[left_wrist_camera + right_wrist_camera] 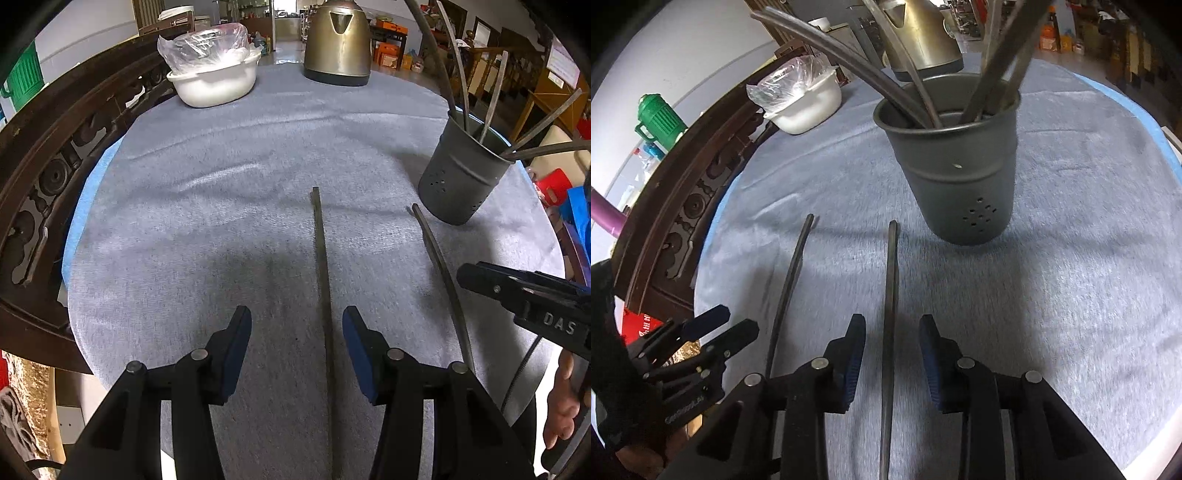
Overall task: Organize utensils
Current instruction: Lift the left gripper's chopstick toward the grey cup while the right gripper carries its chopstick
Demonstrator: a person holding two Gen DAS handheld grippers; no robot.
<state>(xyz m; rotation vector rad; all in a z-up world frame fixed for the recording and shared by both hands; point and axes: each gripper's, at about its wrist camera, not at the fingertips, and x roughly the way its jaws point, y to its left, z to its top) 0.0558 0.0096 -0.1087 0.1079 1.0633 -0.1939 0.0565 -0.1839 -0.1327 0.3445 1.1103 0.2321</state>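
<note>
Two chopsticks [889, 314] on cloth [221, 221], near ends hidden beneath open fingers [855, 354]

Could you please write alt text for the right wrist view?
The open right gripper straddles a dark utensil handle lying on the grey cloth. A second handle lies left of it; a grey holder with several utensils stands ahead.

Two thin dark utensils [322, 258] [439, 266] lie flat, side by side, on the cloth. Near them a grey holder [461, 173] stands upright, holding several more.
</note>
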